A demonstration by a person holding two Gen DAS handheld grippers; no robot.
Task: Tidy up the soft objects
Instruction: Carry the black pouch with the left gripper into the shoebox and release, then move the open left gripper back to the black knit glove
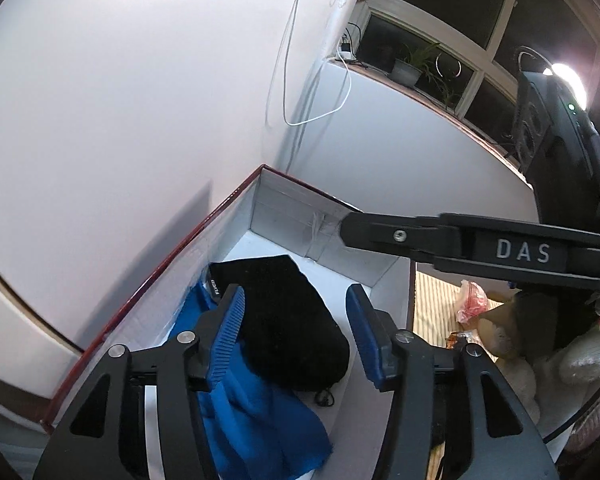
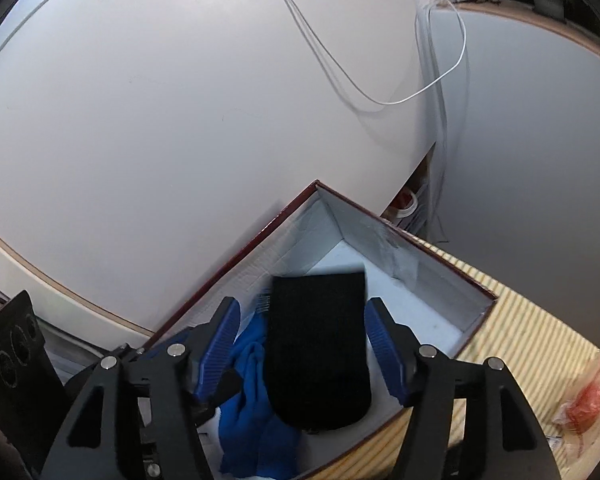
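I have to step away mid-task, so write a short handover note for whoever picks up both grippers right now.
Left gripper: jaws open, empty, above the box.
Right gripper: jaws open, empty, also above the box.
In the red-edged box: black knit item lying partly on the blue cloth.
Done: those two are in the box.
Left: likely the plush toy on the striped mat beside the box; the red-and-clear bag also lies there.

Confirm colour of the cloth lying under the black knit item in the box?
Bright blue cloth, plain, no pattern; shows best in the left wrist view.
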